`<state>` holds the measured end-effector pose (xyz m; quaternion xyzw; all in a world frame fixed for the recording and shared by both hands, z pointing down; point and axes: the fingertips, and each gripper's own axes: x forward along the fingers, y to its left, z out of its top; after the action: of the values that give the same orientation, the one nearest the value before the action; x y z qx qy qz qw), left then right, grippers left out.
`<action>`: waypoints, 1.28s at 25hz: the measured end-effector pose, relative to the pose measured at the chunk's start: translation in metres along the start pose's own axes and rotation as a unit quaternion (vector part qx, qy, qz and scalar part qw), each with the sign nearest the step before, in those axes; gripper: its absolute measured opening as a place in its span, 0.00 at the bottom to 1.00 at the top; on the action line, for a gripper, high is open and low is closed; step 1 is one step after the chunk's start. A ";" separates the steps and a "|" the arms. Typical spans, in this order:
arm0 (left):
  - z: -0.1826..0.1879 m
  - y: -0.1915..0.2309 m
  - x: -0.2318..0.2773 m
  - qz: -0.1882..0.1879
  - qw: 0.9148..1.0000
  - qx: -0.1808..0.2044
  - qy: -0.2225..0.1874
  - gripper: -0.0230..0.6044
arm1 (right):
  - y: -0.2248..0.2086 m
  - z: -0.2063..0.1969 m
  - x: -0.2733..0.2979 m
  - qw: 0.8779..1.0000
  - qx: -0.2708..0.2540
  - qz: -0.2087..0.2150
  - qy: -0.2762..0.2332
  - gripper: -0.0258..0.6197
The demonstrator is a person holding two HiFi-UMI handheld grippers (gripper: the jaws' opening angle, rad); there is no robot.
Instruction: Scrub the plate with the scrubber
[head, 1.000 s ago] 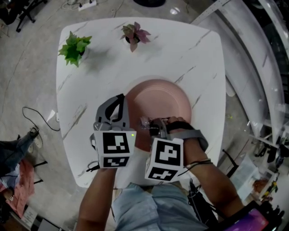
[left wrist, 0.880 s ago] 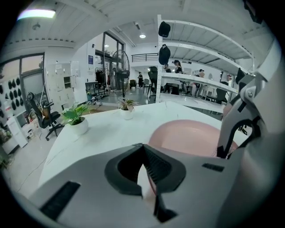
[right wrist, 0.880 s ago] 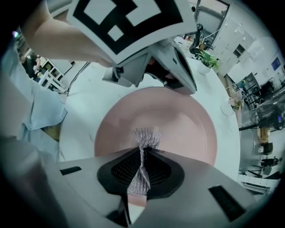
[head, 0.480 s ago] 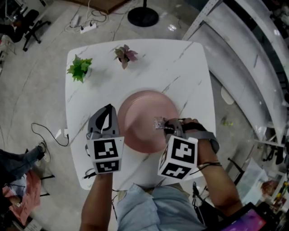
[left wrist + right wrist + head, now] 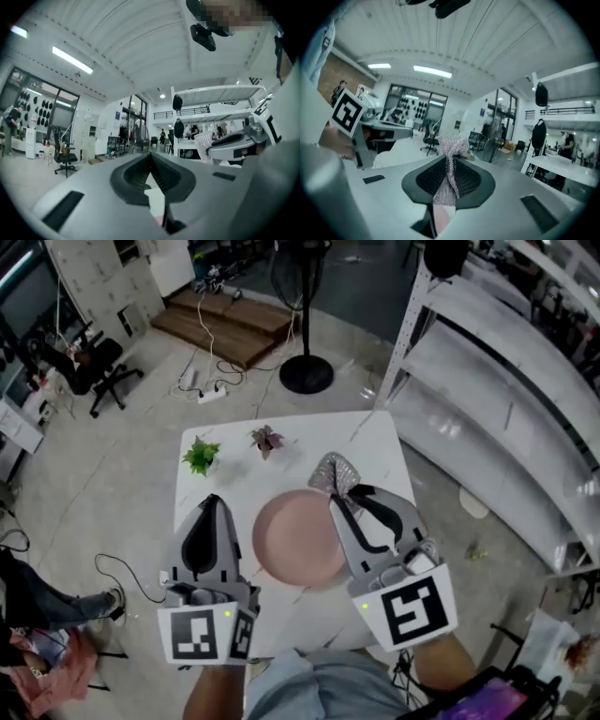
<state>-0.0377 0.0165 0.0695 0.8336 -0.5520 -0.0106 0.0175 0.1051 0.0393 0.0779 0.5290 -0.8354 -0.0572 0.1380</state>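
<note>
A pink plate lies on the white marble table, far below both grippers. My right gripper is held high above the plate's right side, shut on a silvery mesh scrubber. In the right gripper view the scrubber is pinched between the jaws, with its frilled top sticking out past the tips. My left gripper is raised over the table's left part; its jaws are shut with nothing between them. The left gripper view also catches the scrubber off to the right.
Two small potted plants, one green and one purplish, stand at the table's far edge. A fan stand is on the floor beyond, white shelving at the right, an office chair at the left.
Both grippers have risen well above the table and now point outward. The scrubber came off the plate with the right gripper. The table looks much smaller in the head view.
</note>
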 end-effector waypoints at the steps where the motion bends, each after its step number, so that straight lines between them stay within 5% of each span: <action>1: 0.013 -0.007 -0.004 0.003 1.000 0.011 -0.018 0.04 | -0.004 0.011 -0.008 0.999 0.022 -0.016 -0.030 0.15; 10: 0.045 -0.045 -0.033 0.007 0.997 0.059 -0.055 0.04 | -0.016 0.040 -0.058 0.988 0.056 -0.074 -0.123 0.15; 13: 0.052 -0.057 -0.039 -0.001 0.995 0.066 -0.075 0.04 | -0.015 0.041 -0.065 0.987 0.053 -0.076 -0.130 0.14; 32: 0.038 -0.073 -0.044 -0.001 0.996 0.070 -0.047 0.04 | -0.011 0.035 -0.072 0.988 0.054 -0.060 -0.134 0.13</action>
<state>0.0112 0.0851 0.0280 0.8321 -0.5505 -0.0115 -0.0669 0.1335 0.0977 0.0294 0.5724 -0.8150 -0.0902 -0.0075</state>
